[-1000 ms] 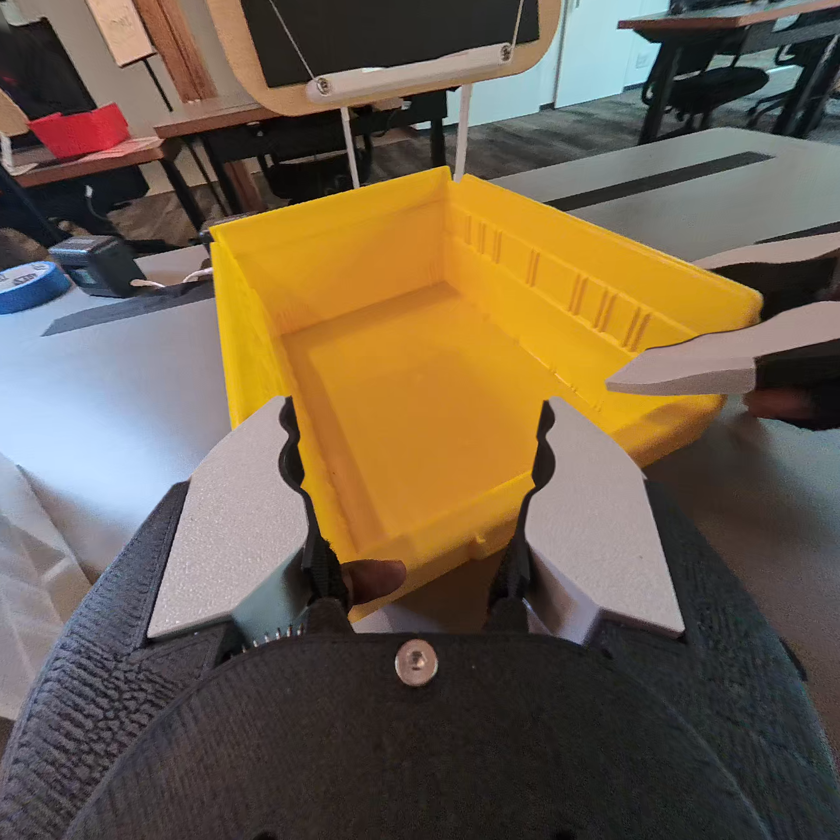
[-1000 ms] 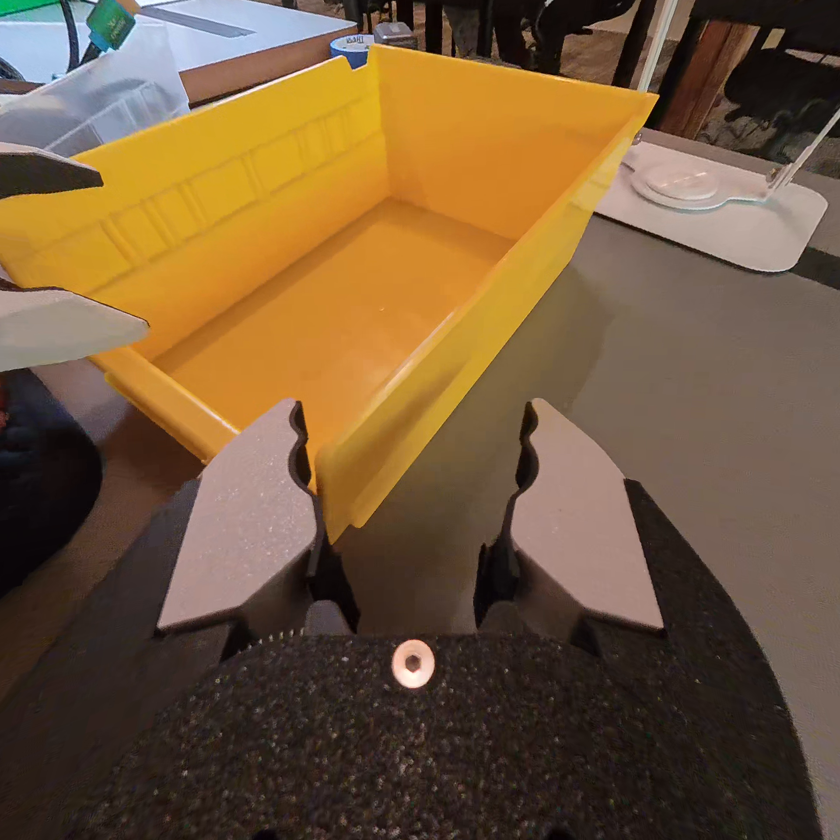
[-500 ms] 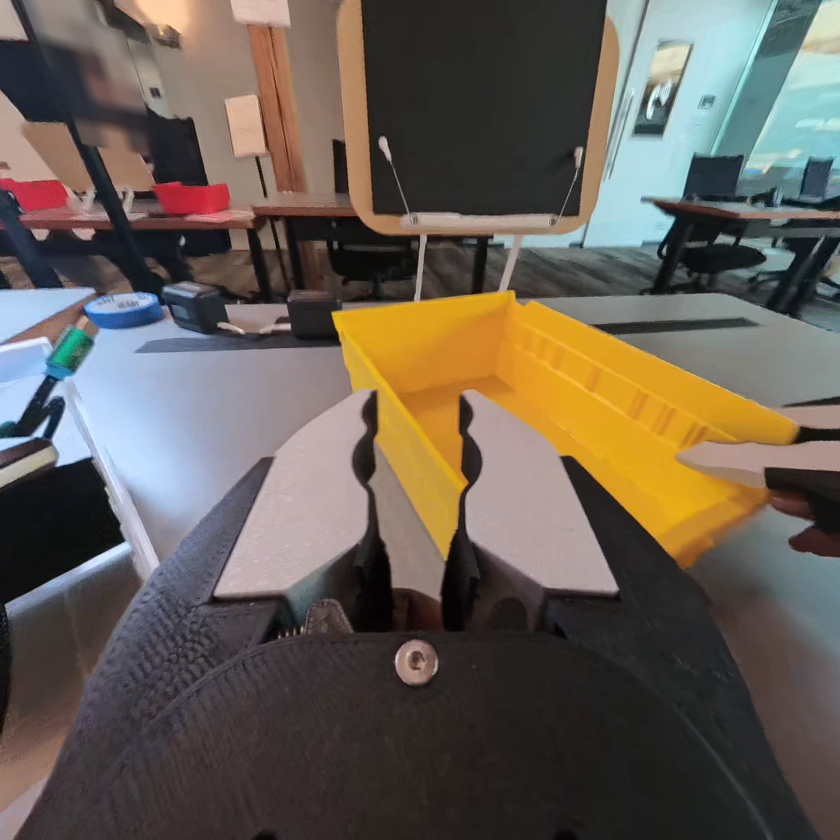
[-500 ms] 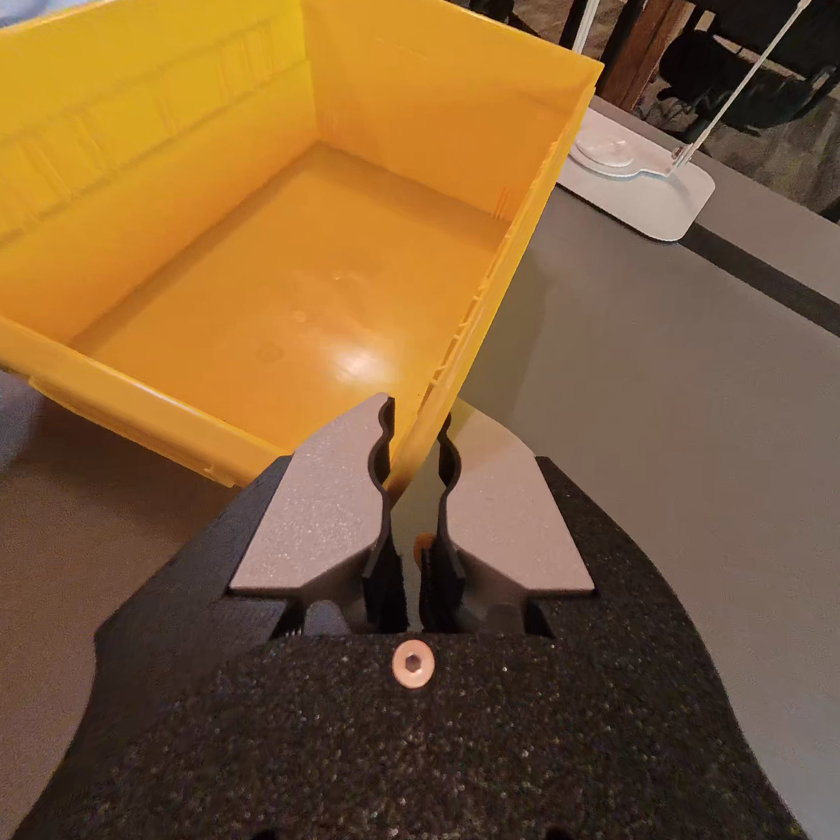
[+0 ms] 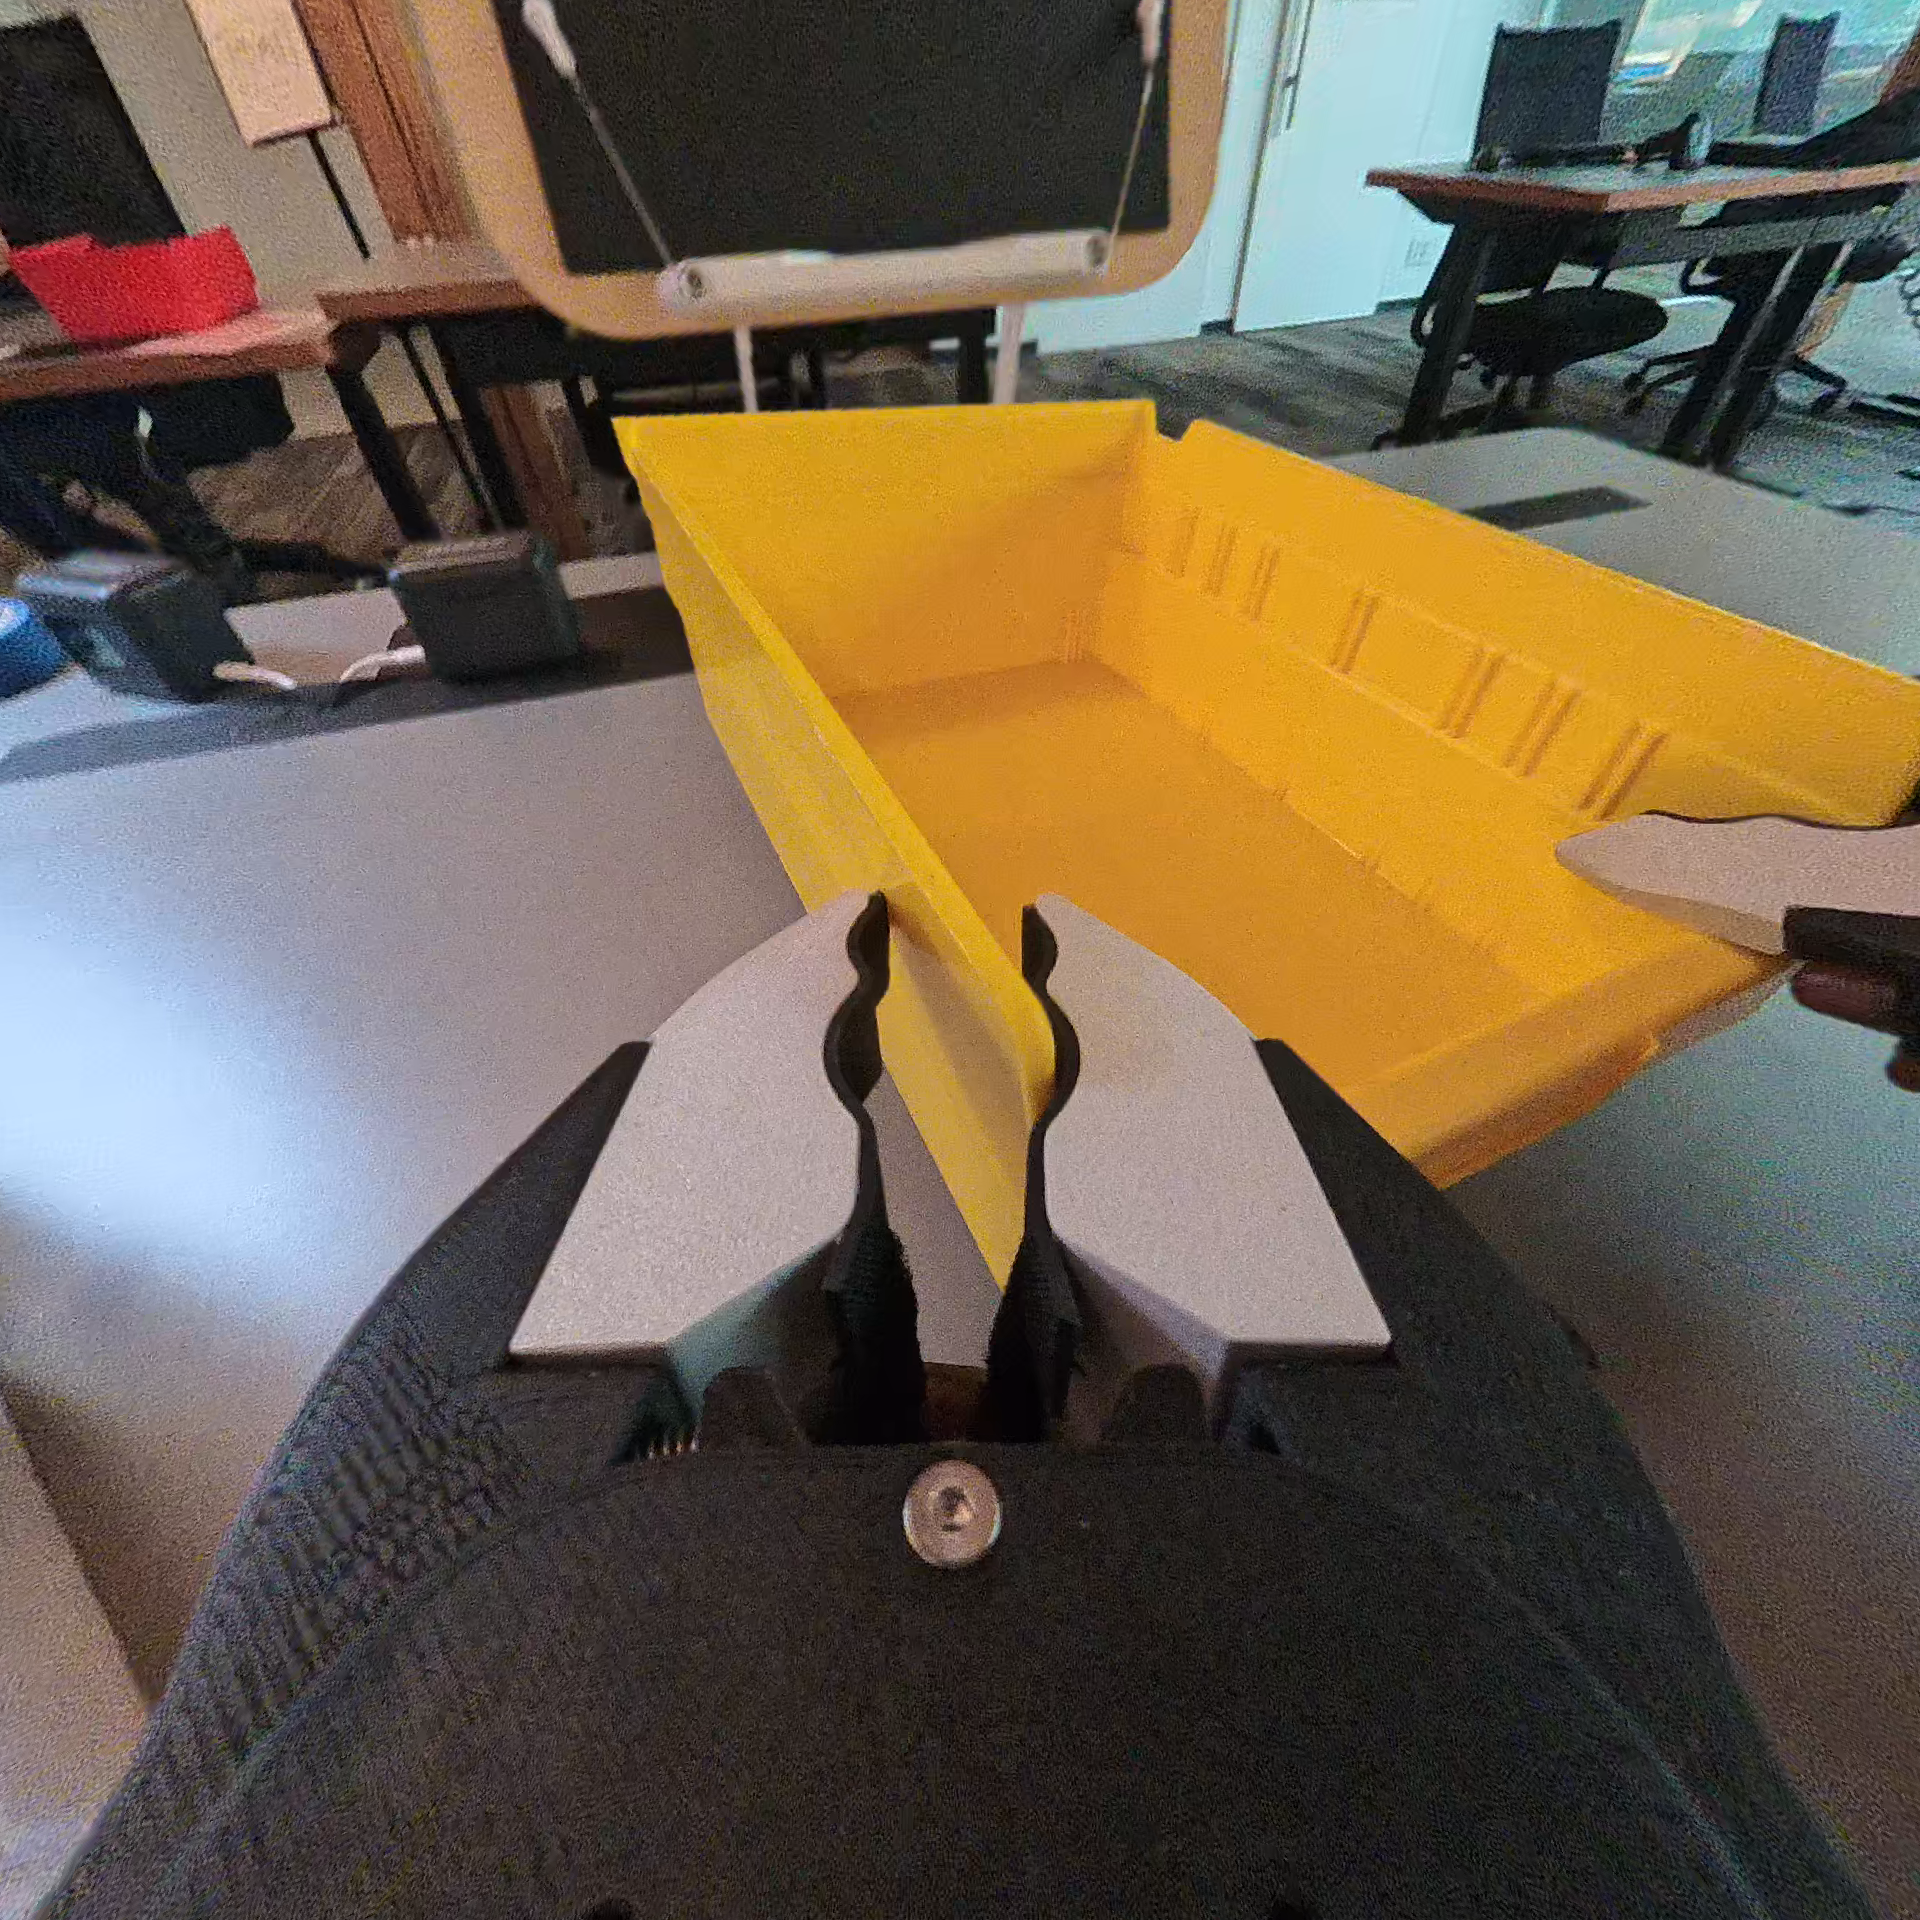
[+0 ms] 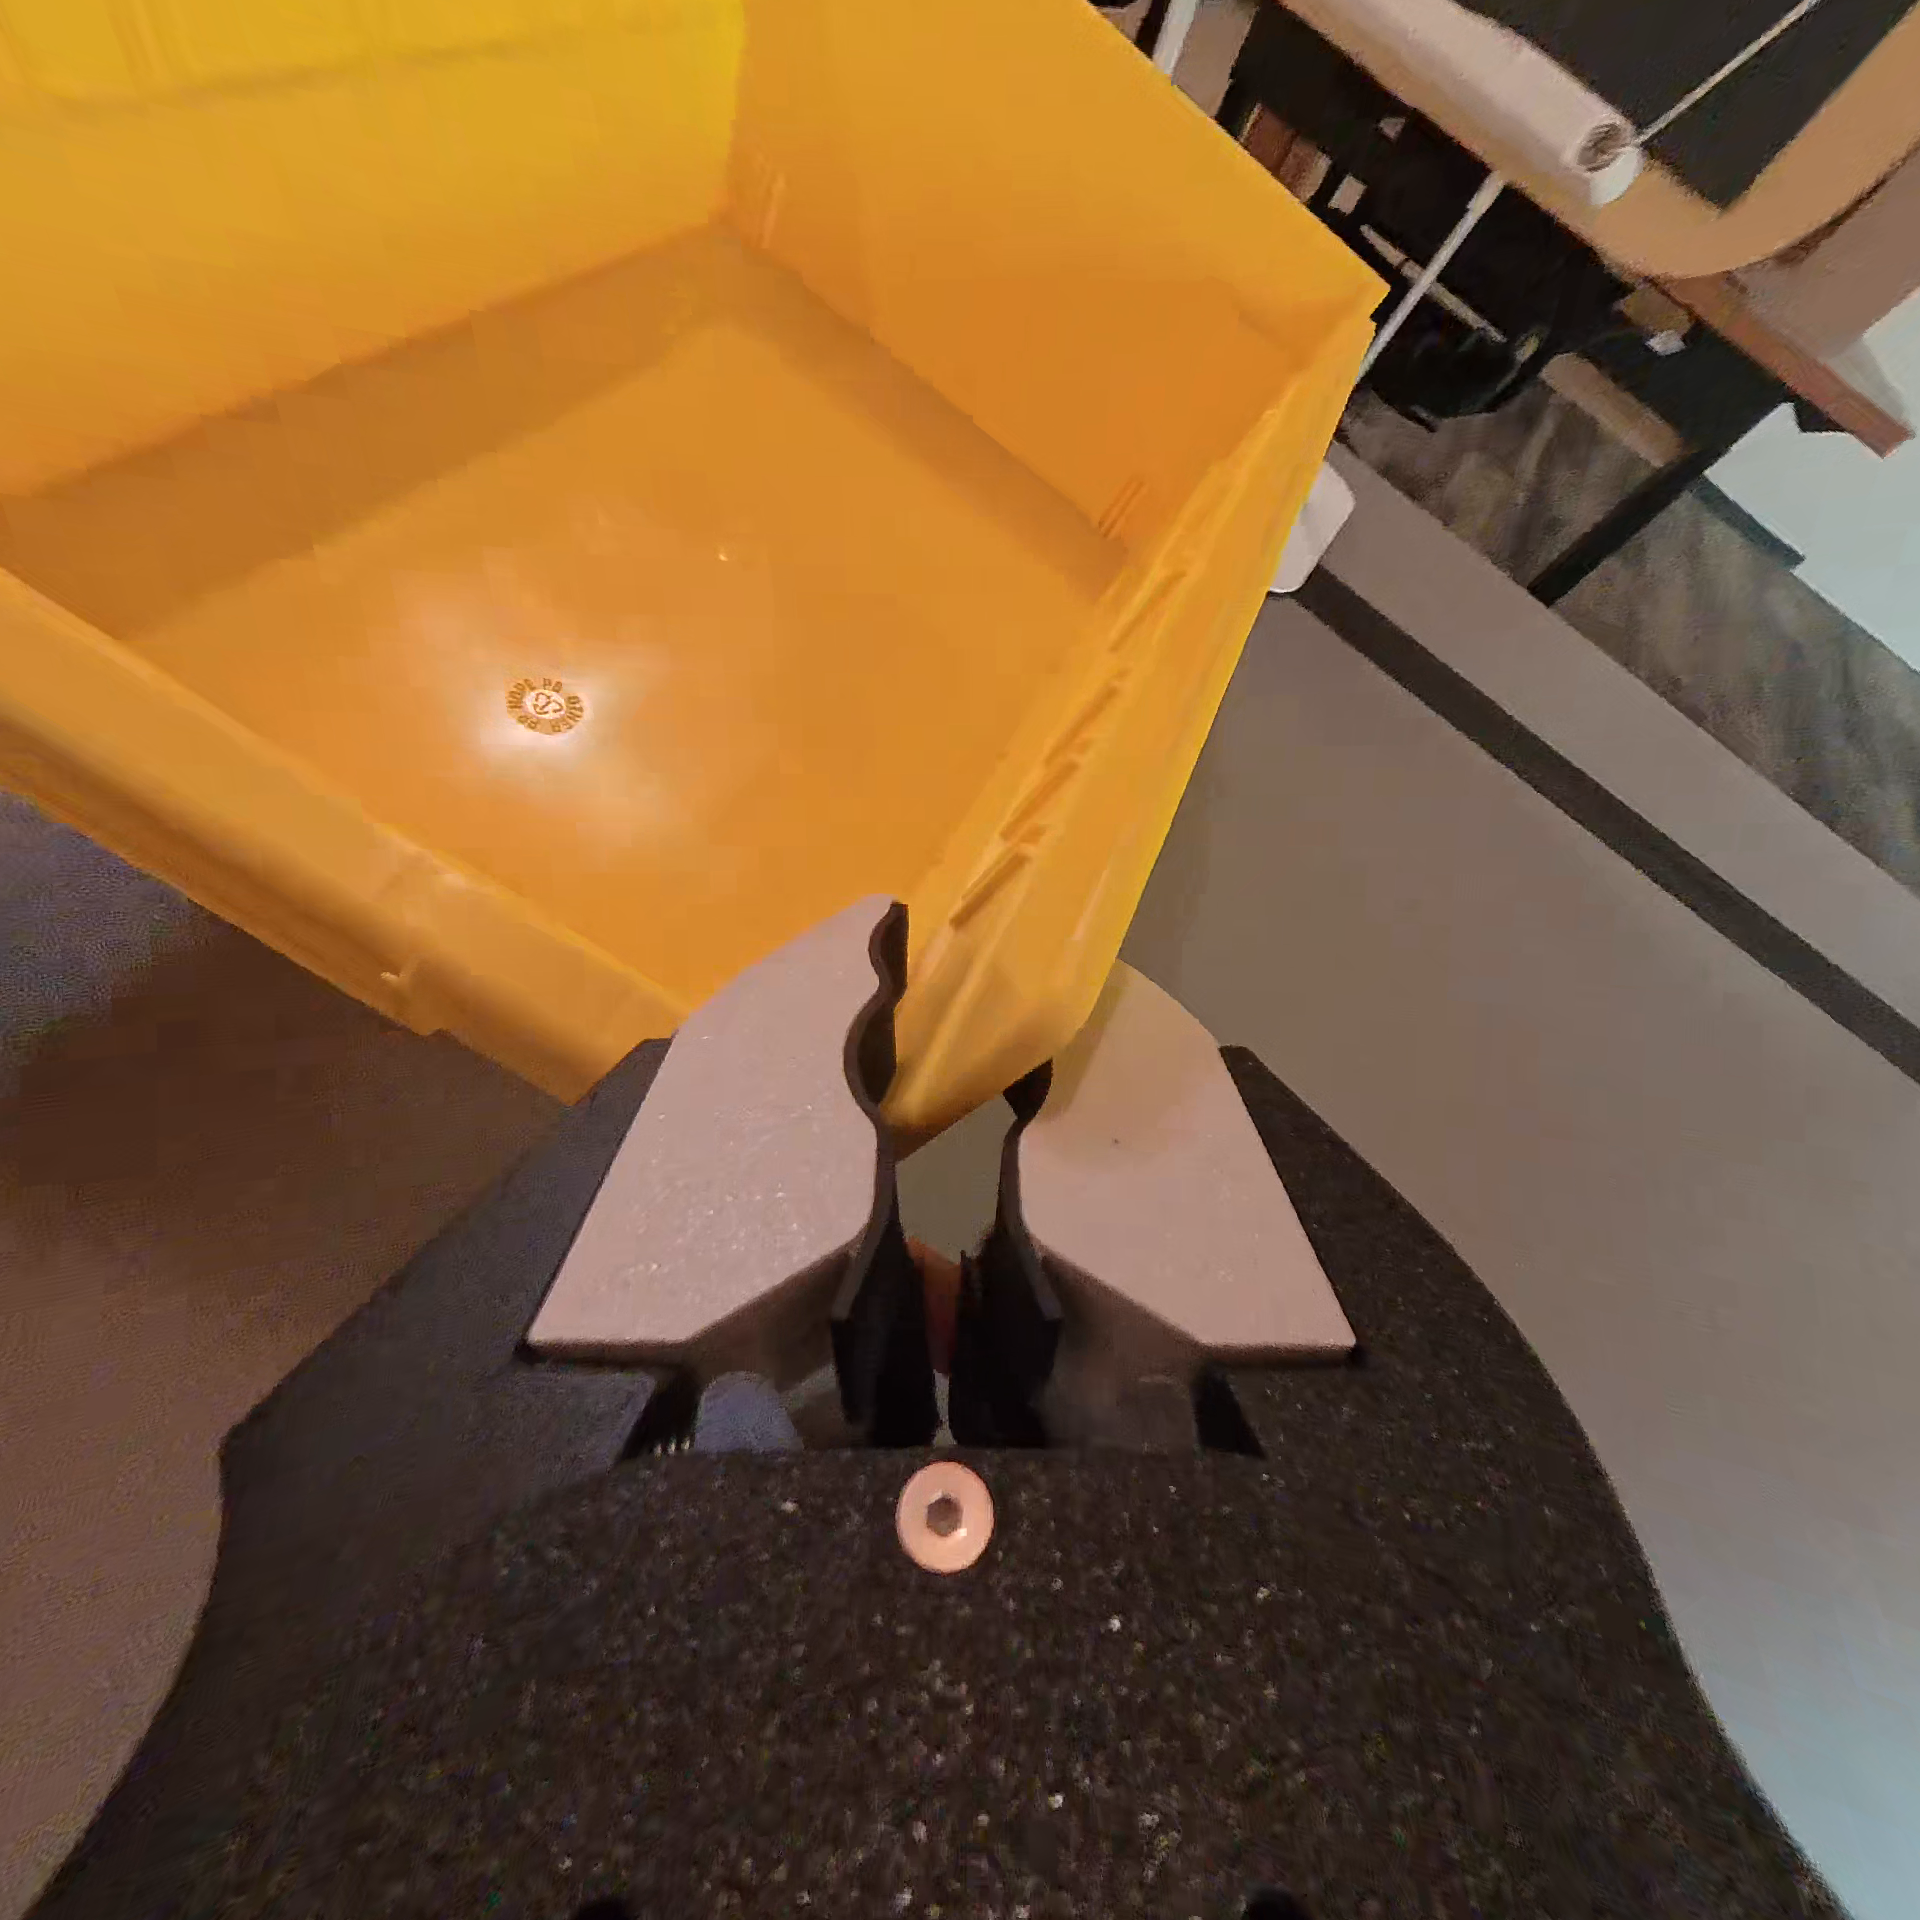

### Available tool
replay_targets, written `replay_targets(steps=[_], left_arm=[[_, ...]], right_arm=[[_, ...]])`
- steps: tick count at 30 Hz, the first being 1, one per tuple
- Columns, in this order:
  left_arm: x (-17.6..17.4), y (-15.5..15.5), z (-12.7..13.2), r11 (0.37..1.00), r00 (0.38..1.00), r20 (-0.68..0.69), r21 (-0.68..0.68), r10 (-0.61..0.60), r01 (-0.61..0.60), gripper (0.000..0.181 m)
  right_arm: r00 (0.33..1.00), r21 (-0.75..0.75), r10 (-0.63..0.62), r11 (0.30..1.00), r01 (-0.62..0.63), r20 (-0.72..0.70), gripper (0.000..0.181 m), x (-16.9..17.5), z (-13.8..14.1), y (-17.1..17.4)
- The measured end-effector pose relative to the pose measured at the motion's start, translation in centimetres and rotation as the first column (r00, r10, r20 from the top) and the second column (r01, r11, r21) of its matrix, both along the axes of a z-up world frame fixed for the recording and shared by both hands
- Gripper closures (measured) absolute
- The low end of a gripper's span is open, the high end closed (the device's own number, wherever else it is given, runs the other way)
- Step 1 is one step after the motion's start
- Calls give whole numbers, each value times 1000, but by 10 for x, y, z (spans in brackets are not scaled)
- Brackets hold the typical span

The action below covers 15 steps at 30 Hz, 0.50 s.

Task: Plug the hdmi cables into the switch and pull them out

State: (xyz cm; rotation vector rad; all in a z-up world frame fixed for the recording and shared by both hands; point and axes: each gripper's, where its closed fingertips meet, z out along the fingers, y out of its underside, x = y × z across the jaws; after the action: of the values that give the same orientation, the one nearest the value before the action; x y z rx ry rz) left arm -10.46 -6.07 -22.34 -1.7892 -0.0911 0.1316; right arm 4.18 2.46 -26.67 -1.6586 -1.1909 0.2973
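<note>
Two grippers clamp one yellow bin (image 5: 1299,665): the left gripper (image 5: 956,925) is closed on its left side wall, the right gripper (image 6: 971,982) on the opposite wall's near corner. Only the left wrist view shows both, with the right one's fingers (image 5: 1725,873) at the far rim. Only the right wrist view shows a round moulded mark (image 6: 545,709) on the bin's floor. Bare grey table (image 5: 343,935) lies left of the left gripper. No HDMI cables or switch appear in either view.
</note>
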Motion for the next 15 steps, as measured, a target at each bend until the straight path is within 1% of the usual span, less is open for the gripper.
replay_targets(steps=[3, 6, 8, 11, 13, 15], left_arm=[[35, 26, 22, 994, 993, -58, 41, -101, 103, 156], [86, 59, 31, 973, 973, -79, 53, -218, 223, 153], [122, 84, 28, 959, 958, -86, 55, -272, 277, 154], [178, 115, 22, 936, 936, -81, 64, -341, 347, 158], [211, 129, 14, 915, 915, -72, 54, -396, 400, 158], [237, 138, 3, 894, 894, -58, 34, -444, 446, 157]], right_arm=[[994, 48, -97, 994, 100, -47, 167, 37, 17, 17], [974, 82, -217, 972, 222, -60, 168, 92, 28, 39], [952, 105, -302, 946, 306, -56, 168, 134, 28, 53], [907, 82, -418, 904, 421, -46, 168, 197, 17, 68], [874, 66, -485, 871, 487, -43, 168, 234, 9, 73], [851, 49, -524, 849, 526, -35, 168, 264, -2, 75]])
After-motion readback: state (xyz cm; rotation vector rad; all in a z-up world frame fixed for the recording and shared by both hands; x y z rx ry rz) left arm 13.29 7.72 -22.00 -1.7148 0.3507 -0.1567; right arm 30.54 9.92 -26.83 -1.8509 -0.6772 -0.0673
